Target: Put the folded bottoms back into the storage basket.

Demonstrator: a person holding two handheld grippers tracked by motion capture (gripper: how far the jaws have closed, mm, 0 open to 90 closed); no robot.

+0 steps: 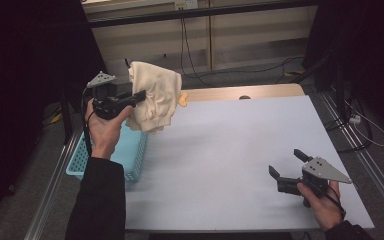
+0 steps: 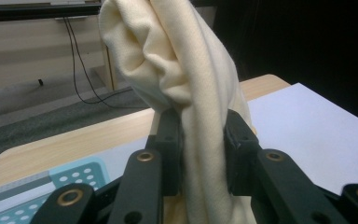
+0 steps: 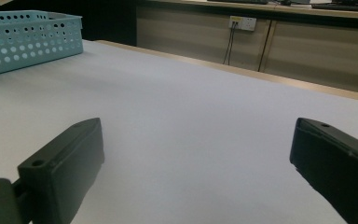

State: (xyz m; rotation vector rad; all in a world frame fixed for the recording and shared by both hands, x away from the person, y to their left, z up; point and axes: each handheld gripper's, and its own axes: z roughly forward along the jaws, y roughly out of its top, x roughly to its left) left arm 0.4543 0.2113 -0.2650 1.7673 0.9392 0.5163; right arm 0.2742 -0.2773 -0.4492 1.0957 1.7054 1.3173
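A cream cloth point(image 1: 152, 97) hangs bunched in the air above the table's far left, over the light blue perforated basket point(image 1: 132, 160). My left gripper point(image 1: 141, 95) is shut on it; in the left gripper view the fabric point(image 2: 186, 70) is squeezed between the two black jaws and rises above them. My right gripper point(image 1: 286, 162) rests low over the white table sheet point(image 1: 230, 150) at the front right, its jaws wide apart with nothing between them. The right gripper view has the basket point(image 3: 28, 42) at the far left.
A strip of bare wooden tabletop point(image 1: 260, 91) runs along the far edge. Cables point(image 1: 187, 45) hang down the wall panel behind. Dark areas flank both sides of the table.
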